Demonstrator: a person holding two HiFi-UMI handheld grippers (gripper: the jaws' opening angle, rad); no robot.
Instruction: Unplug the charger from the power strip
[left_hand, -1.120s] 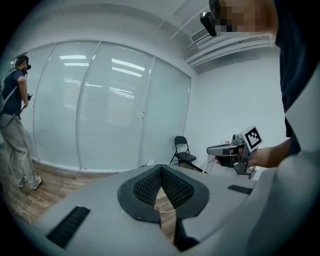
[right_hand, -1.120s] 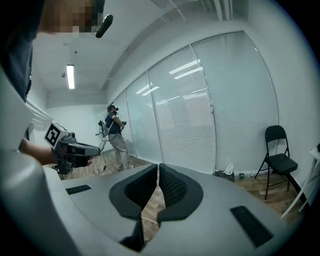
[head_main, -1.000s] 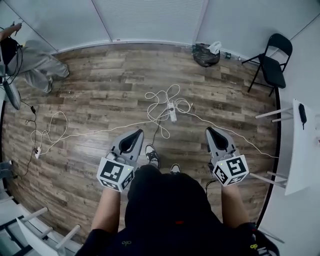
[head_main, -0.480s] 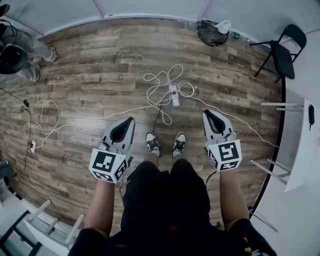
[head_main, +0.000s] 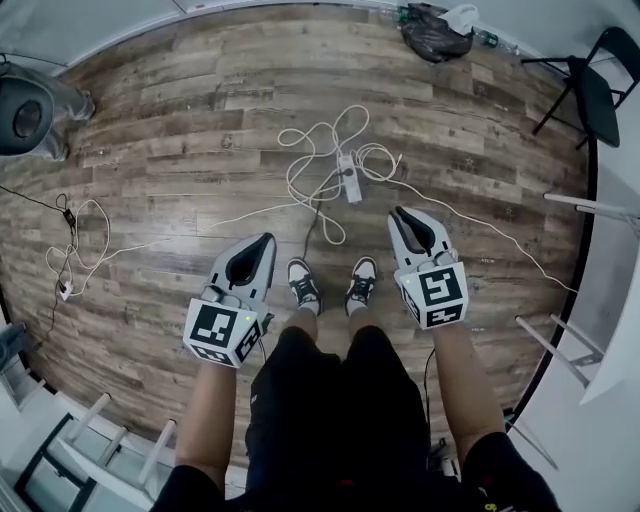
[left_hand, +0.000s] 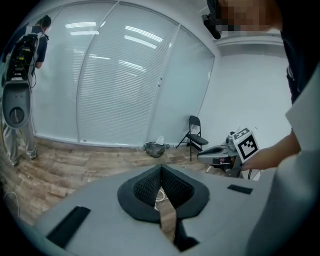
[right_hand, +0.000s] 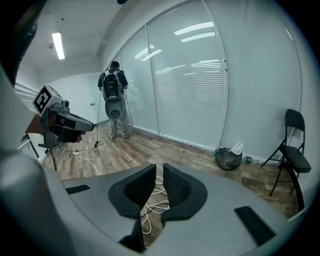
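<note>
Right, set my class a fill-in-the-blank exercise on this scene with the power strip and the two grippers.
1. The power strip lies on a ___ floor.
2. The cables looped round it are ___ in colour.
3. The left gripper and the right gripper each hold ___.
4. The folding chair is ___ in colour.

Missing words: wooden; white; nothing; black.
</note>
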